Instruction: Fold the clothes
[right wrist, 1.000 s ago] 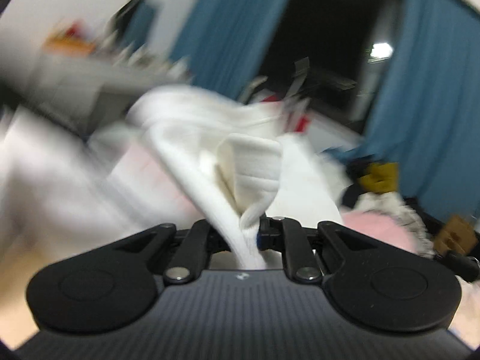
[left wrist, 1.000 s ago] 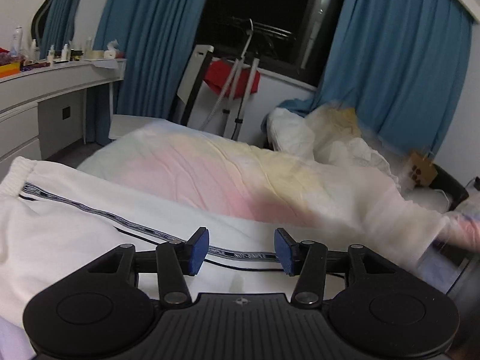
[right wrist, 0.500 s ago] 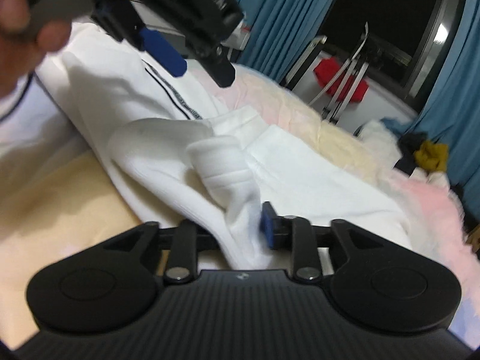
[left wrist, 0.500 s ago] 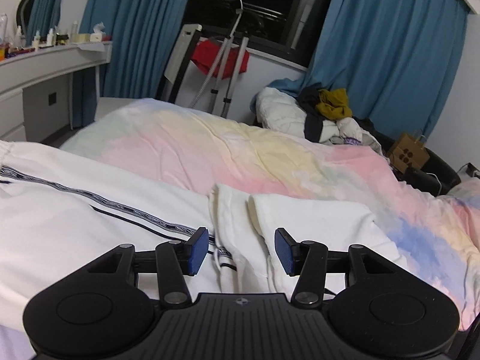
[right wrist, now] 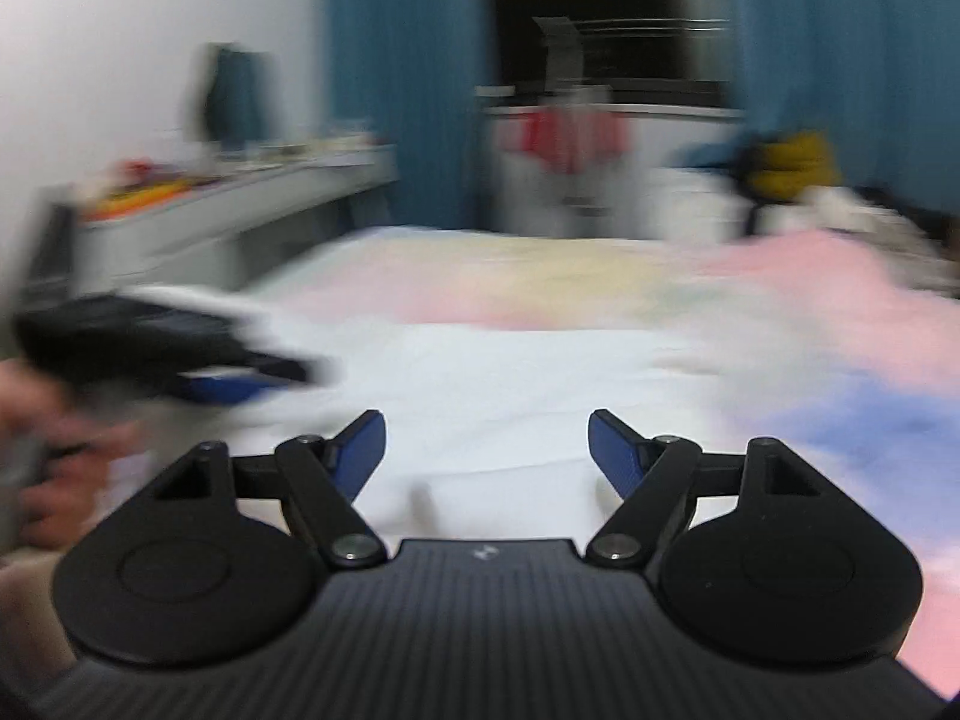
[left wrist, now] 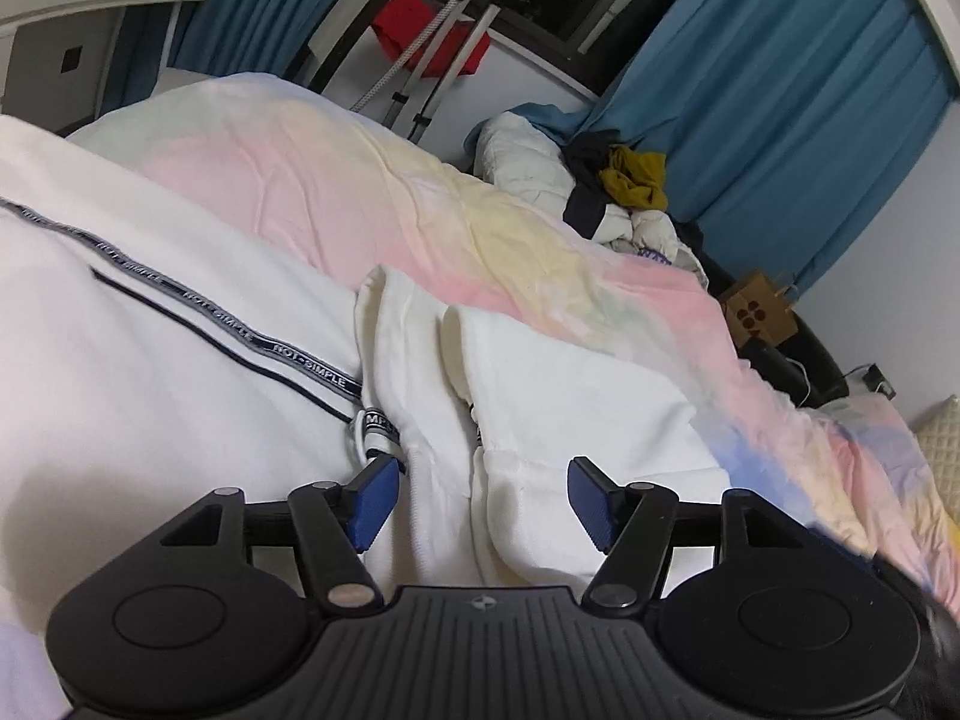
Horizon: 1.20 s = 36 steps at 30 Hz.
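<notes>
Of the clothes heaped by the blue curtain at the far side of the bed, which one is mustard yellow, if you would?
The crumpled mustard-yellow garment topping the pile; the garments under it are black and white.

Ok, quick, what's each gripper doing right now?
Left gripper: open, empty, over the white trousers with printed dark side stripe.
Right gripper: open, holding nothing.

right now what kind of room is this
Most likely a bedroom: a bed with a pastel bedspread, blue curtains beside a dark window, and a white dressing table along the wall. White trousers lie on the bed.
</notes>
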Tool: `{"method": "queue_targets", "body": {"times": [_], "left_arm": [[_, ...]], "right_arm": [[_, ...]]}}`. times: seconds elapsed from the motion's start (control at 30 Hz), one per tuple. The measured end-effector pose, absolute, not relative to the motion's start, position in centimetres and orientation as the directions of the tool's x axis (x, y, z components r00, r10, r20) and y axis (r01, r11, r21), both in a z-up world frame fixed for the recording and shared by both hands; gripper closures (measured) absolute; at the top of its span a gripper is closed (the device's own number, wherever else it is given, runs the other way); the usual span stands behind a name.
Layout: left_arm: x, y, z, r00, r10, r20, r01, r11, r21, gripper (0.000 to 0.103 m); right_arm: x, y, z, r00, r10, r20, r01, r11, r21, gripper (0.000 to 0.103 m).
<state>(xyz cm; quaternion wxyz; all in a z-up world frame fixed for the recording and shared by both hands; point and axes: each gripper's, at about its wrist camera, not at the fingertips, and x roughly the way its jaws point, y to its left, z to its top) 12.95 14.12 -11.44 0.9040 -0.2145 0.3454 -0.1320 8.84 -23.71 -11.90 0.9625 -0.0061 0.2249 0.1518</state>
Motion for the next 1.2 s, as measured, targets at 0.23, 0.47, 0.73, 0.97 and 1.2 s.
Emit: {"method": "queue_targets", "body": {"times": [0.23,0.47,0.73,0.97,1.2], "left_arm": [[11.8,11.8,-10.1,0.734,-0.408,-0.542,0.212,0.897,-0.388,0.040],[10.2,11.3,-9.1,0.713,-0.460,-0.529,0.265,0.875,-0.404,0.040],[8.2,10.3,-7.9,0.731,-0.466,-0.499,0.310,0.878,-0.366,0.041],[8.9,10.0,-8.8,0.677,-0.461,-0.574,0.264,0.880,-0.396,0.039],[11.5,9.9,-12.0,0.600,-0.502,-0.623,0.183,0.844,-0.505,0.056]], "right_arm": [[13.1,-29.3,-16.2,0.779,0.124,-0.615,0.072,0.956,0.284,0.027],[13.0,-30.2,-17.8,0.751,0.164,-0.639,0.118,0.920,0.375,0.027],[13.0,-30.6,-17.7,0.770,0.122,-0.627,0.157,0.916,0.370,0.027],[13.3,-30.7,-17.8,0.774,0.114,-0.622,0.155,0.919,0.361,0.027],[13.8,-30.0,-18.1,0.778,0.129,-0.615,0.118,0.931,0.345,0.027]]}}
